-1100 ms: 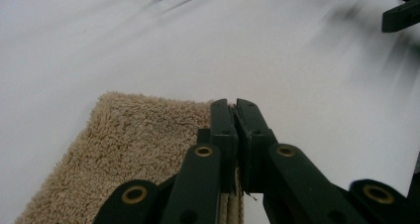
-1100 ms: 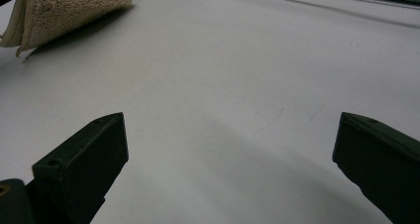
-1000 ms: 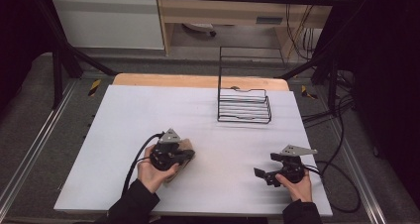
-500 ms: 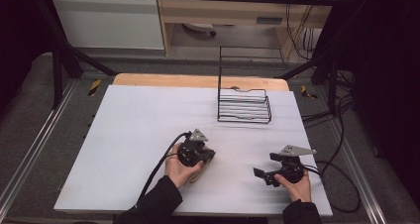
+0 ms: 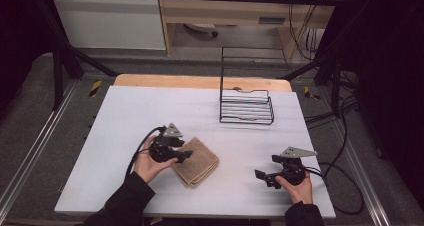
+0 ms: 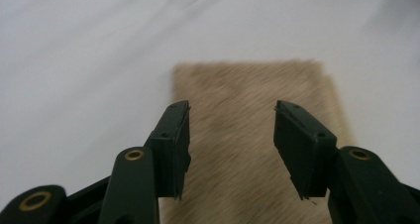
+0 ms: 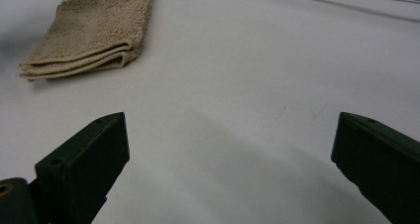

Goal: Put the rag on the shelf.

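Jaws on the left gripper point(image 5: 186, 155) stand about half spread and have just been opening; the folded cloth point(image 5: 198, 162) lies under and between them, but the pads are not pressing on it. In the left gripper view the two black jaws sit apart over the cloth point(image 6: 247, 149), with tan pile showing in the gap. The gripper's tips hang above the cloth's near-left edge, the hand point(image 5: 150, 161) just to the left of it.

The right gripper point(image 5: 264, 177) is spread wide and pinches nothing; it rests low over the white surface point(image 5: 125, 116), well to the right of the cloth, pointing toward it.

The cloth is a tan towel, folded into a thick square with stacked layered edges visible in the right gripper view point(image 7: 94, 30). It lies flat on the surface, turned cornerwise, with a black wire rack point(image 5: 247, 106) well beyond it to the right.
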